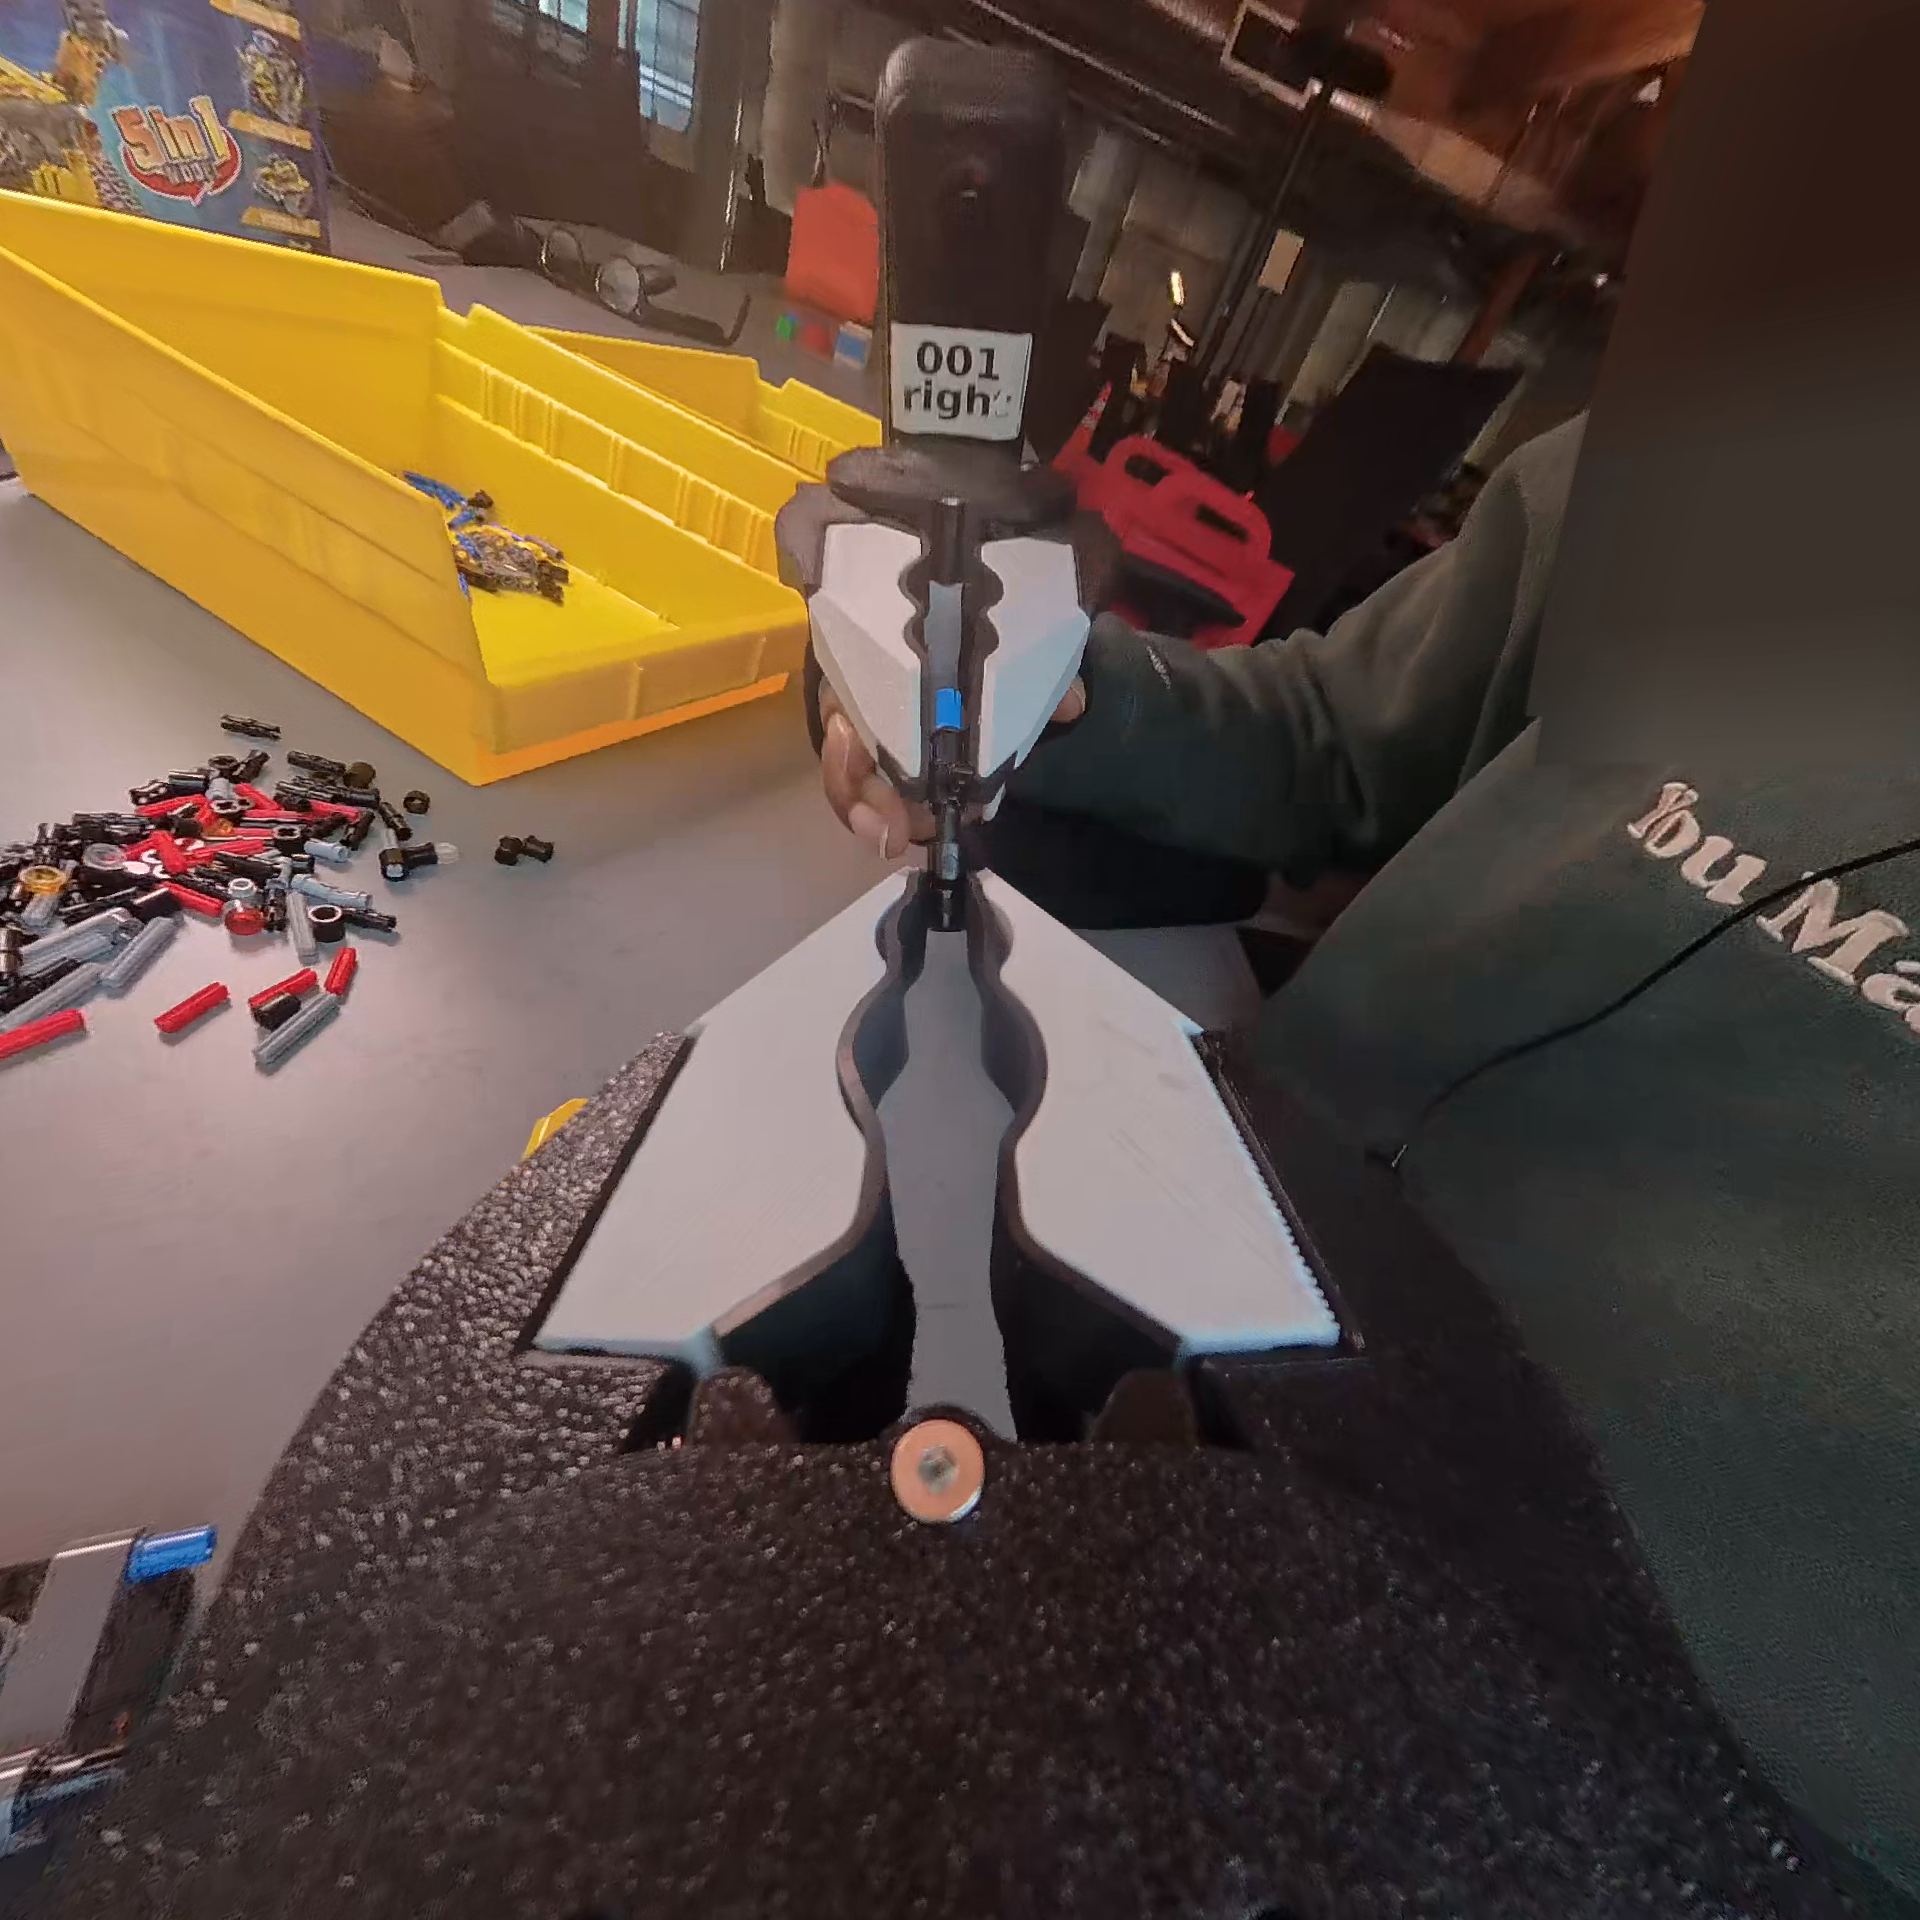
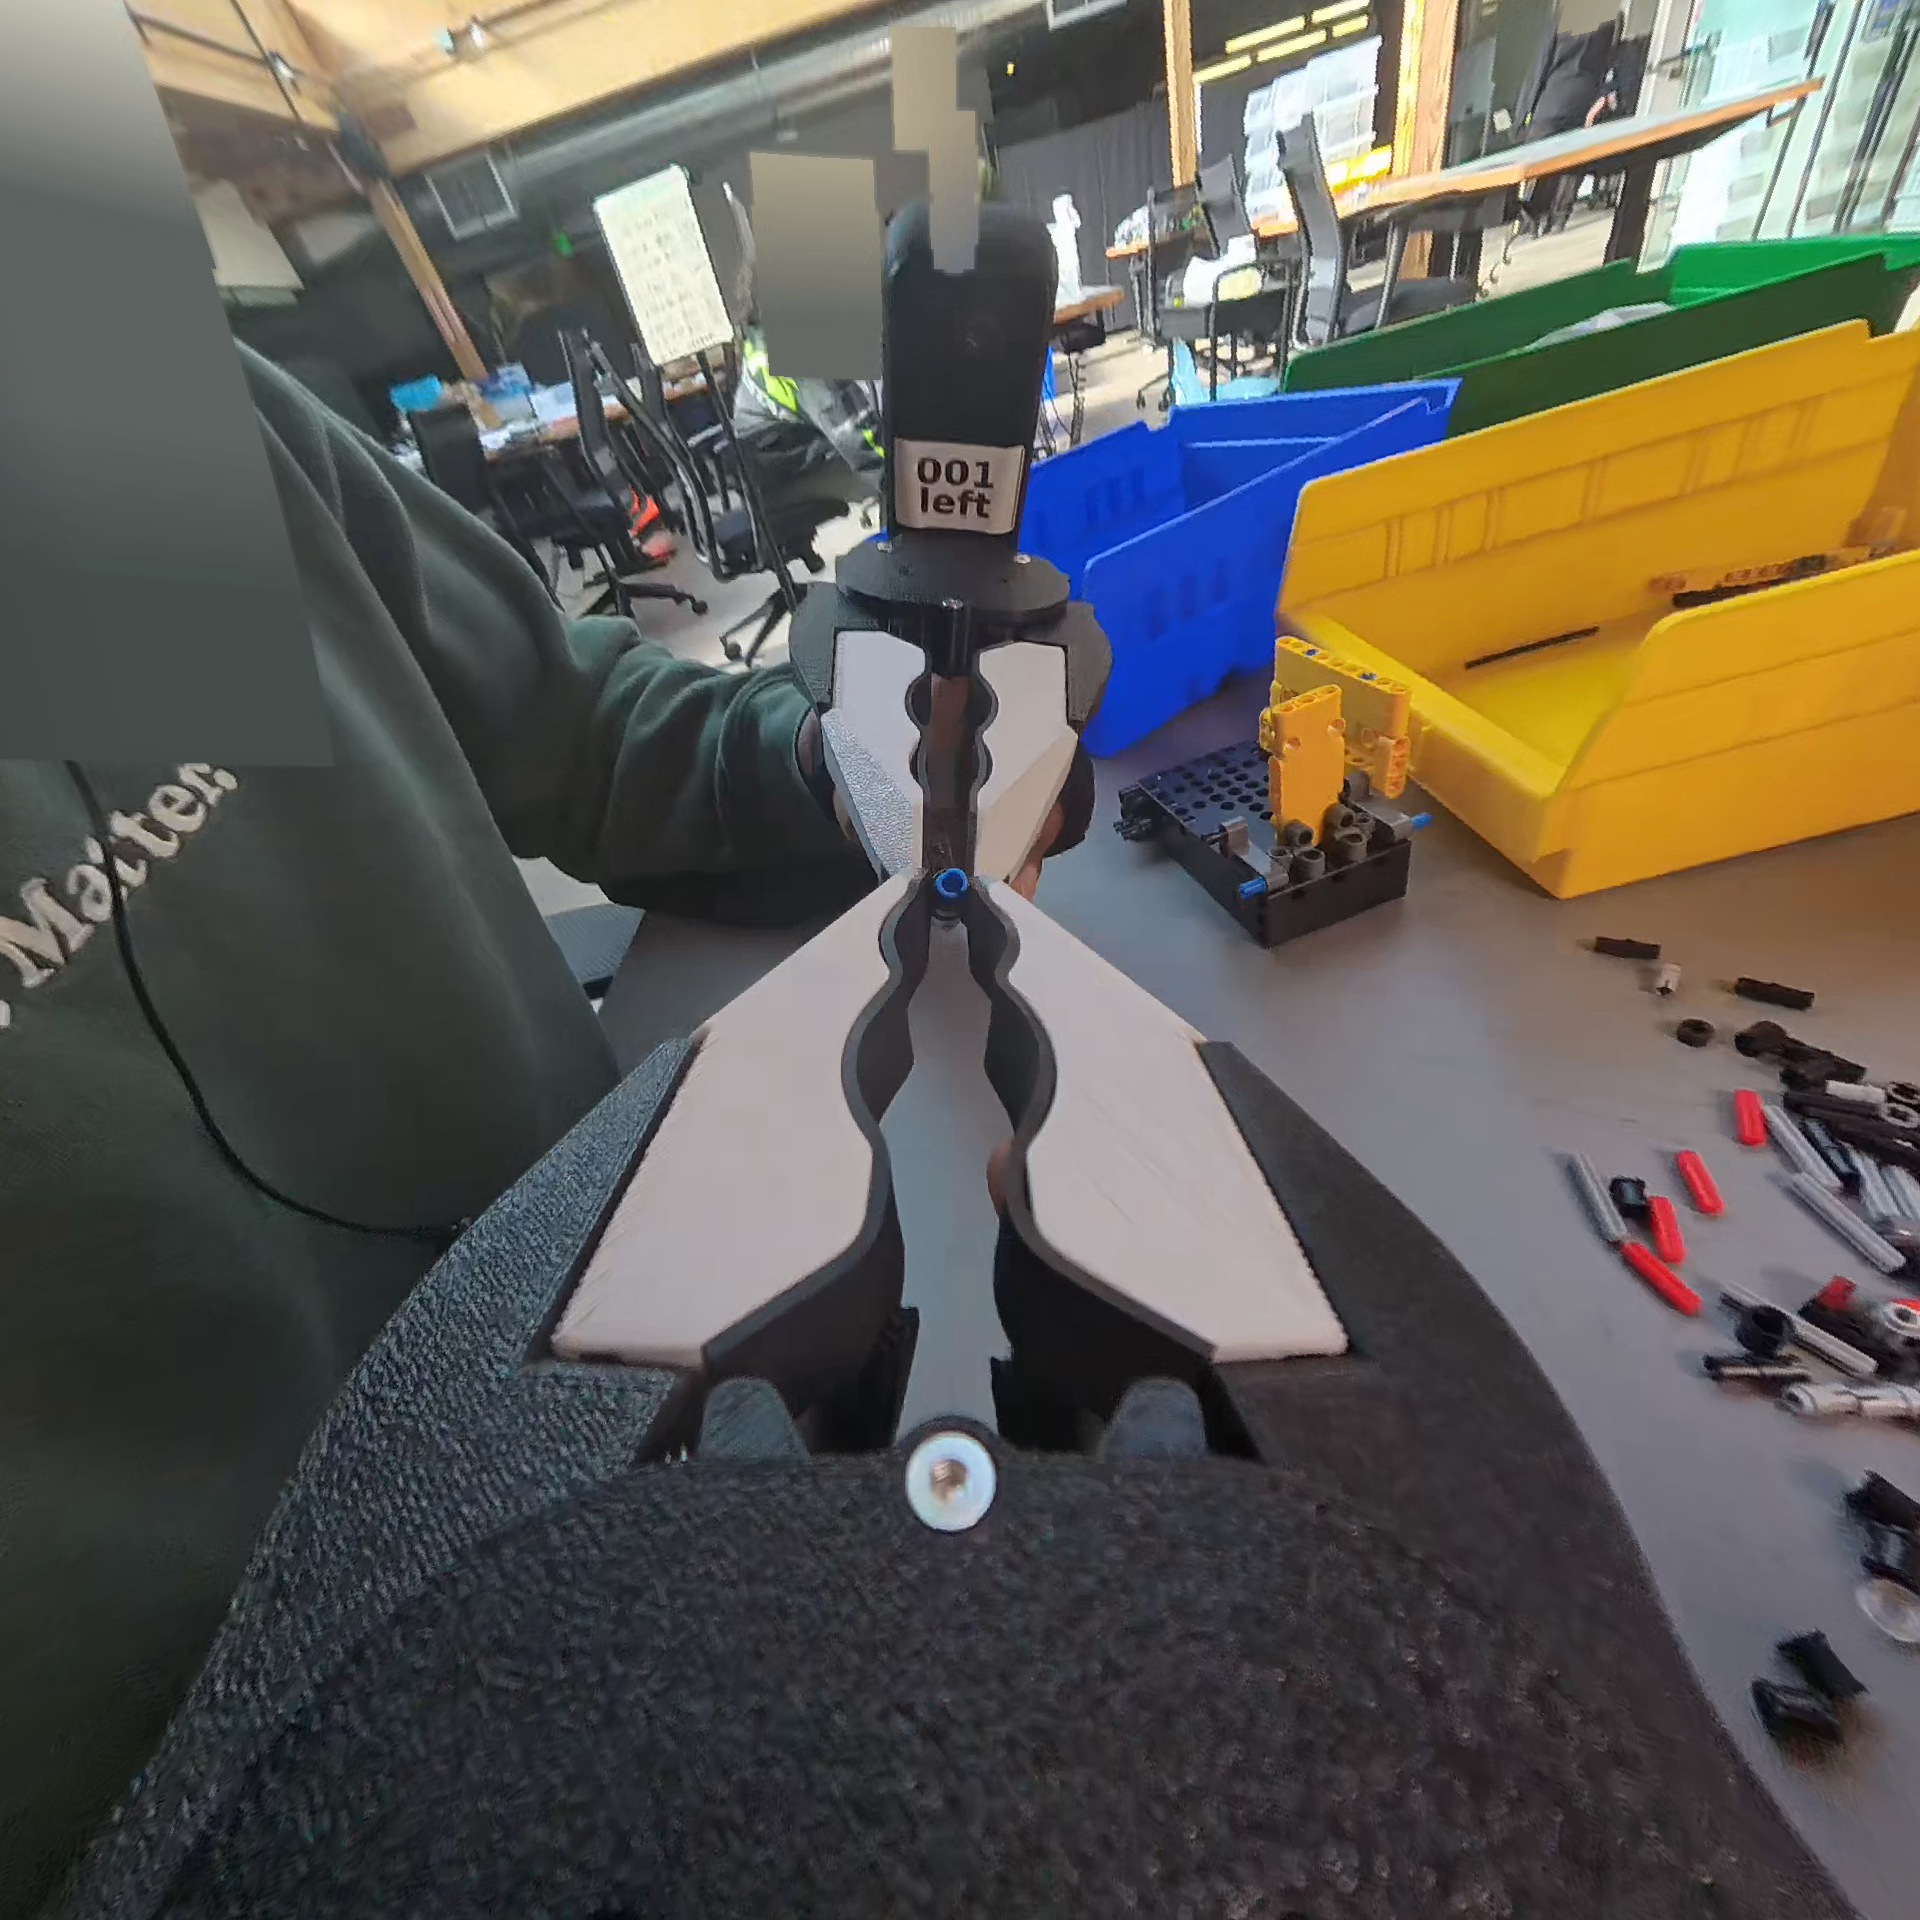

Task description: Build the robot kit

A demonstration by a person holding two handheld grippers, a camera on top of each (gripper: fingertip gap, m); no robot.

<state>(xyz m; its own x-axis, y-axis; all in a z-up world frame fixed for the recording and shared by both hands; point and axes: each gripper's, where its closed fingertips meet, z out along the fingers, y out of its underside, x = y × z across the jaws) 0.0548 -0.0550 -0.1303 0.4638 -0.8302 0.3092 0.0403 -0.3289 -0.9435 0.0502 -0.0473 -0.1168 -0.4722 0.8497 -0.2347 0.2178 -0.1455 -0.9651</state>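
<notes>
Grey desk point(image 1: 436, 1143), loose parts point(image 1: 177, 883) beside a yellow bin point(image 1: 623, 665); we see both grippers tip to tip, left gripper point(image 1: 945, 904) and right gripper point(image 2: 948, 902) each pinching the blue-tipped pin point(image 1: 945, 727).

Each claw's black handle carries a white sticker point(image 1: 958, 389) with printed characters. A colourful box point(image 1: 156, 114) behind the yellow bins bears a red badge, and the green sweatshirt point(image 1: 1662, 1143) has pale embroidered lettering.

Grey table point(image 1: 312, 1143); loose pins point(image 1: 187, 883), yellow bin point(image 1: 623, 675).
</notes>
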